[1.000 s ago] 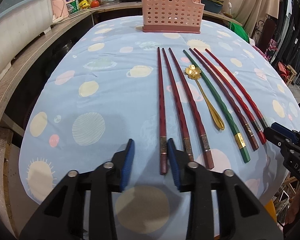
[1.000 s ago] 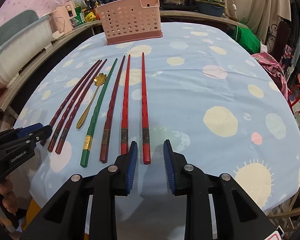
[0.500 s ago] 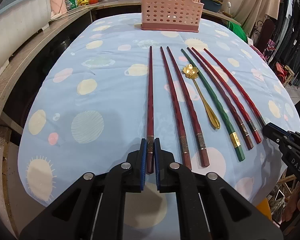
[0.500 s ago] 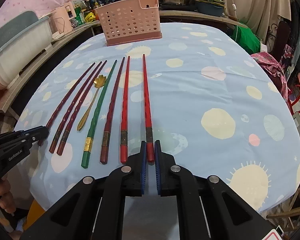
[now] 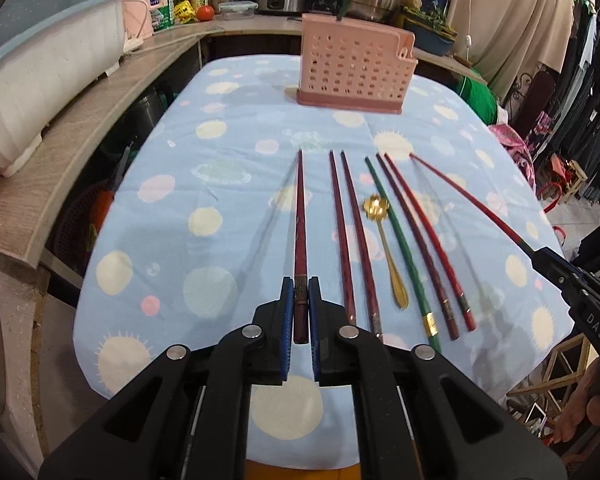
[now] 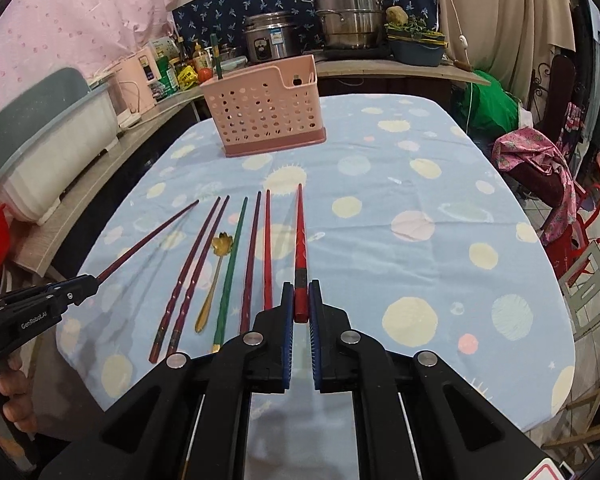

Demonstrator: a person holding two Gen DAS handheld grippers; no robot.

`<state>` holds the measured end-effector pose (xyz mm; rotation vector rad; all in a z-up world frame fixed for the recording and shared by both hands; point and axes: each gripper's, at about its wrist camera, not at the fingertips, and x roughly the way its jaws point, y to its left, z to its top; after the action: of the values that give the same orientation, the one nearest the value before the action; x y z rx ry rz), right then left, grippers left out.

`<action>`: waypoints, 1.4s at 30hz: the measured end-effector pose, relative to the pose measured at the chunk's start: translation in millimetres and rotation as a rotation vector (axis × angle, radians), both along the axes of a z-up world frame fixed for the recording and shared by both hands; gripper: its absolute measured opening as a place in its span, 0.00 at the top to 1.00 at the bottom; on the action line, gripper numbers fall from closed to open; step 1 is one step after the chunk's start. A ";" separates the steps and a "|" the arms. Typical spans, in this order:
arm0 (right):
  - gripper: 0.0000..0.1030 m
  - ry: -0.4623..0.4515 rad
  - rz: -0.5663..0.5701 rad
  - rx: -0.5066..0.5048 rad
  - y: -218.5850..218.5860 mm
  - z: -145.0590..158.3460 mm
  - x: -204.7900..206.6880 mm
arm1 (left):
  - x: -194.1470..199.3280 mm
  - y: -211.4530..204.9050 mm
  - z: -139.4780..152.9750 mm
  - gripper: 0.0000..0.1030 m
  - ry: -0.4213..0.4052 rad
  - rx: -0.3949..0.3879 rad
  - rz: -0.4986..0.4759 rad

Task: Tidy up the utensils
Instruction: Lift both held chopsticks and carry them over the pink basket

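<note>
My L gripper (image 5: 300, 312) pinches a dark-red chopstick (image 5: 300, 216), R gripper (image 6: 301, 304) a bright-red chopstick (image 6: 300, 232), both raised off the tablecloth's (image 6: 400, 184) near edge.

Left claw (image 5: 300, 312) and right claw (image 6: 301, 312) are each clamped on a chopstick, raised above the table

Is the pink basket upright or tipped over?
Upright: the pink basket stands on its darker base on the tablecloth, open top upward, in both views.
</note>
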<state>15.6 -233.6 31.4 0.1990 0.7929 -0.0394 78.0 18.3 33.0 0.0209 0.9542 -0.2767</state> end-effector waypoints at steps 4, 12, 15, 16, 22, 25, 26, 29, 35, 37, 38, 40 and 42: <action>0.93 -0.048 -0.003 0.006 -5.7 24.9 8.5 | 9.4 3.5 26.6 0.93 -0.042 -0.018 0.010; 0.93 -0.133 -0.005 0.018 -22.2 66.3 42.7 | 43.3 5.6 75.4 0.93 -0.128 -0.037 0.035; 0.93 -0.157 -0.006 0.028 -28.4 78.1 57.6 | 59.1 4.9 87.0 0.93 -0.147 -0.038 0.046; 0.93 -0.165 -0.006 0.028 -29.5 82.5 62.8 | 64.5 5.0 90.0 0.93 -0.151 -0.041 0.049; 0.93 -0.218 -0.005 0.025 -39.6 111.7 98.7 | 101.7 -1.0 115.1 0.93 -0.184 -0.052 0.055; 0.93 -0.247 0.003 0.030 -43.7 129.4 116.1 | 119.7 -4.9 131.7 0.93 -0.206 -0.061 0.051; 0.93 -0.260 0.004 0.026 -44.9 136.4 121.3 | 124.9 -6.1 137.8 0.93 -0.216 -0.067 0.048; 0.93 -0.303 0.009 0.026 -47.6 157.1 134.4 | 139.6 -10.0 157.5 0.93 -0.254 -0.070 0.048; 0.93 -0.389 0.026 0.035 -49.4 197.6 160.5 | 163.3 -15.5 198.5 0.93 -0.329 -0.104 0.041; 0.93 -0.418 0.026 0.036 -47.9 210.3 171.7 | 170.6 -18.2 212.6 0.93 -0.359 -0.116 0.044; 0.93 -0.431 0.027 0.040 -48.0 216.4 178.2 | 175.1 -20.1 220.8 0.93 -0.375 -0.122 0.046; 0.93 -0.454 0.025 0.044 -48.6 227.5 191.8 | 181.0 -23.2 233.5 0.93 -0.403 -0.132 0.047; 0.93 -0.473 0.025 0.046 -47.9 238.0 205.0 | 188.8 -27.4 246.9 0.93 -0.434 -0.137 0.050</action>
<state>220.6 -281.5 269.4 0.2306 0.3246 0.0484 266.8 -9.1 279.9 -0.0660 0.5026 -0.2762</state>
